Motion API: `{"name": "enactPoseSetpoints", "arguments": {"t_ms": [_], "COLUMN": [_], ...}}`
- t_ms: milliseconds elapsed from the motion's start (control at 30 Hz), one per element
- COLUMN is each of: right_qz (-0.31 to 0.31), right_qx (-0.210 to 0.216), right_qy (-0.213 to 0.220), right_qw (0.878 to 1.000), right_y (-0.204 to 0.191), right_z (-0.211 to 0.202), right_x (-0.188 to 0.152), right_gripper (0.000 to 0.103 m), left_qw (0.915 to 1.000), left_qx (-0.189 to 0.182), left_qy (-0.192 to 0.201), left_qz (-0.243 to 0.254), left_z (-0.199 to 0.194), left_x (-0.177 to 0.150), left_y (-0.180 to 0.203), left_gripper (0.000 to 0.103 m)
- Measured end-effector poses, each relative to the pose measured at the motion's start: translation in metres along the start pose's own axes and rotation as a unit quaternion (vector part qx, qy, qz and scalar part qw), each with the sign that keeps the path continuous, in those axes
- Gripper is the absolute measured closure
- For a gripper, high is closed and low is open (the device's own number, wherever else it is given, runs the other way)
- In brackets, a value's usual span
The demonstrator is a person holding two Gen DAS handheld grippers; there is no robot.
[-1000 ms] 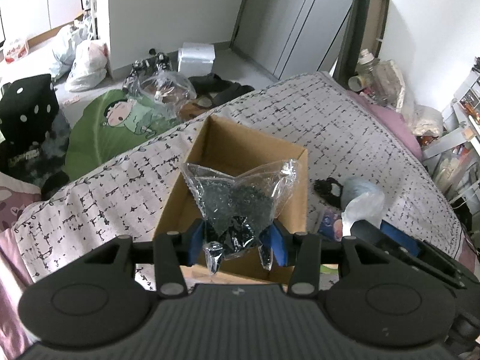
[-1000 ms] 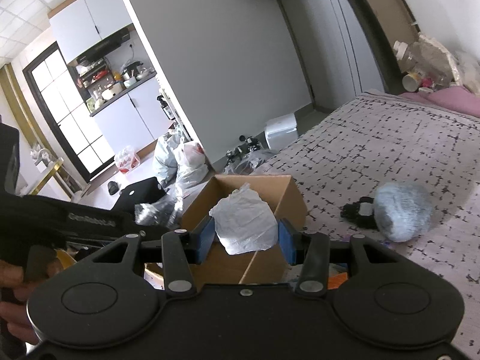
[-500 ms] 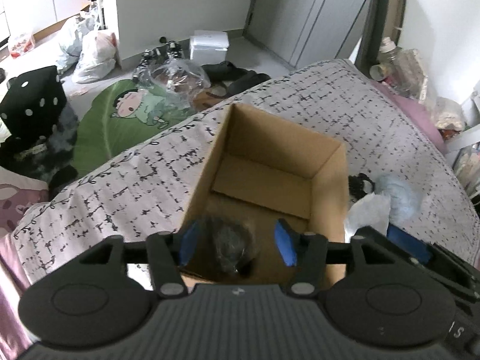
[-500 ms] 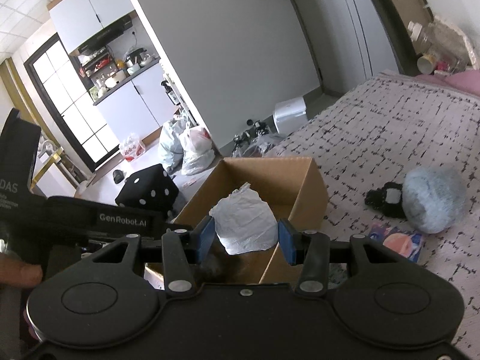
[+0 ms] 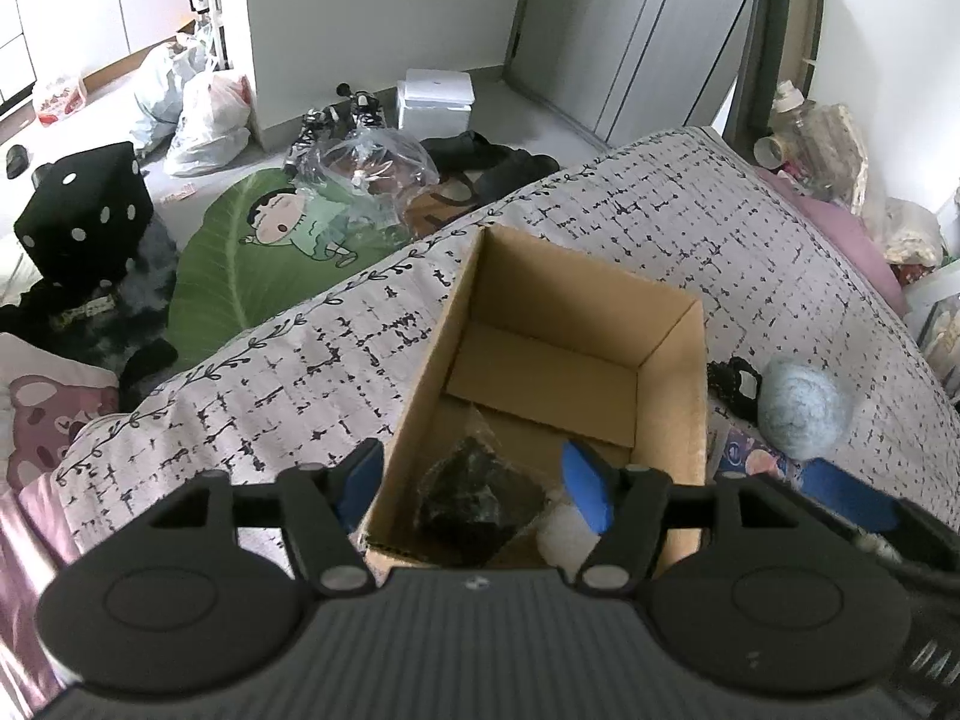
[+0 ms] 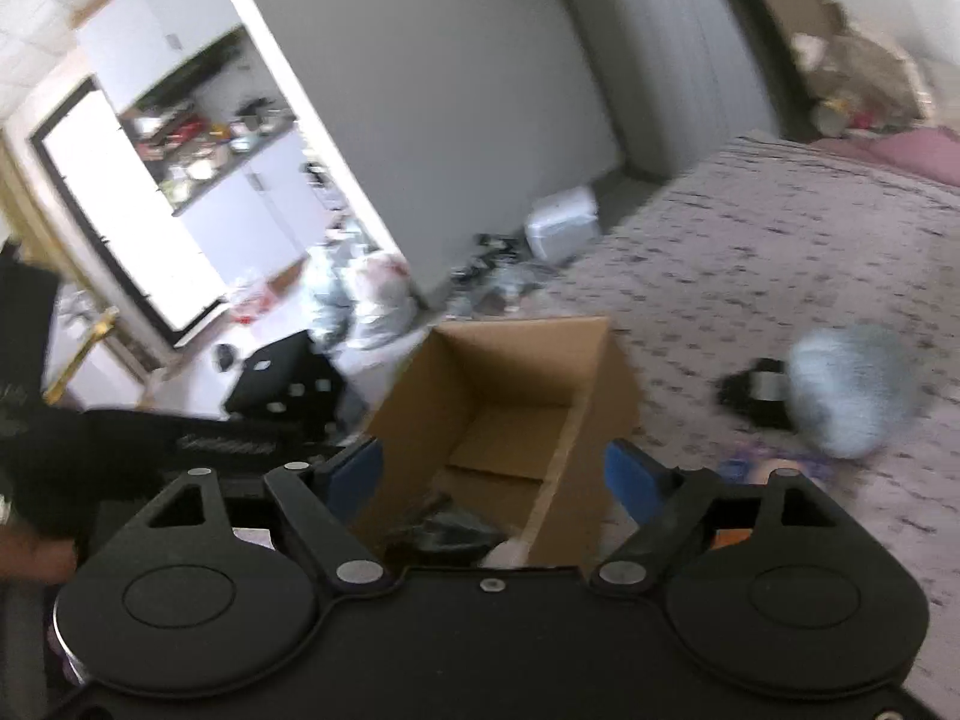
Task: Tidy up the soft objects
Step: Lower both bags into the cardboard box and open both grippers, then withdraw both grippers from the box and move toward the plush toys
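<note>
Over the cardboard box (image 5: 672, 372) on the bed, both grippers — left (image 5: 474, 480), right (image 6: 495, 471) — have just been opening, jaws empty; dark bagged bundle (image 5: 474, 504) lies inside, released for sorting.

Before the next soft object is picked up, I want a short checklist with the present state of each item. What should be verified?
1. Left gripper free: ok. Its jaws have just been opening and stand apart over the cardboard box, with nothing pressed between them.
2. Right gripper free: ok. Its jaws have just been opening, with nothing between the pads.
3. Dark bagged item inside the box: ok, lying on the bottom.
4. White bagged item inside the box: ok, beside the dark one, mostly hidden.
5. Next objects in the open: ok. The blue fluffy ball and the small black item lie on the bed beside the box.
6. Right view sharp: not ok, blurred.
</note>
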State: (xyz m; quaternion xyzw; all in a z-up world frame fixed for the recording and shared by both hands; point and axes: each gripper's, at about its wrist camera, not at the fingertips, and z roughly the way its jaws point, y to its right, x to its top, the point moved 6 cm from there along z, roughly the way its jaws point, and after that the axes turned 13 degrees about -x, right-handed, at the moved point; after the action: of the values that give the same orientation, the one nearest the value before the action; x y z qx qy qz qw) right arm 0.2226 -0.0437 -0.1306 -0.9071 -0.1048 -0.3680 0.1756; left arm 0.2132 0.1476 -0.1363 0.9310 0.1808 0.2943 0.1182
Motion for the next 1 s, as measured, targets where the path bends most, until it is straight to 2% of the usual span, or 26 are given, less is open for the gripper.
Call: {"name": "enactPoseSetpoints", "arguments": {"t_ms": [100, 167, 367, 433, 533, 800, 1000], "right_qz": [0.007, 0.009, 0.011, 0.011, 0.012, 0.017, 0.053], "right_qx": [-0.037, -0.048, -0.076, -0.08, -0.08, -0.069, -0.061], "right_qy": [0.007, 0.009, 0.012, 0.014, 0.017, 0.027, 0.04], "right_qw": [0.999, 0.999, 0.997, 0.997, 0.997, 0.997, 0.996], "right_y": [0.016, 0.024, 0.043, 0.046, 0.052, 0.063, 0.082], "right_z": [-0.012, -0.018, -0.034, -0.039, -0.047, -0.062, -0.075], "right_x": [0.006, 0.007, 0.003, 0.001, 0.002, 0.003, 0.009], "right_gripper": [0.011, 0.01, 0.009, 0.005, 0.005, 0.0, 0.0], "left_qw": [0.9999, 0.9998, 0.9991, 0.9989, 0.9988, 0.9972, 0.9962], "left_qx": [0.0, -0.001, -0.006, -0.005, -0.002, -0.014, -0.026], "left_qy": [0.005, 0.001, 0.008, 0.007, 0.004, 0.023, 0.034], "left_qz": [0.01, 0.018, 0.041, 0.045, 0.05, 0.07, 0.075], "left_z": [-0.007, -0.01, -0.019, -0.019, -0.019, -0.03, -0.034], "left_x": [-0.002, -0.003, -0.009, -0.011, -0.015, -0.019, -0.024], "left_y": [0.007, 0.013, 0.032, 0.036, 0.043, 0.071, 0.091], "left_gripper": [0.029, 0.025, 0.02, 0.019, 0.019, 0.0, 0.0]}}
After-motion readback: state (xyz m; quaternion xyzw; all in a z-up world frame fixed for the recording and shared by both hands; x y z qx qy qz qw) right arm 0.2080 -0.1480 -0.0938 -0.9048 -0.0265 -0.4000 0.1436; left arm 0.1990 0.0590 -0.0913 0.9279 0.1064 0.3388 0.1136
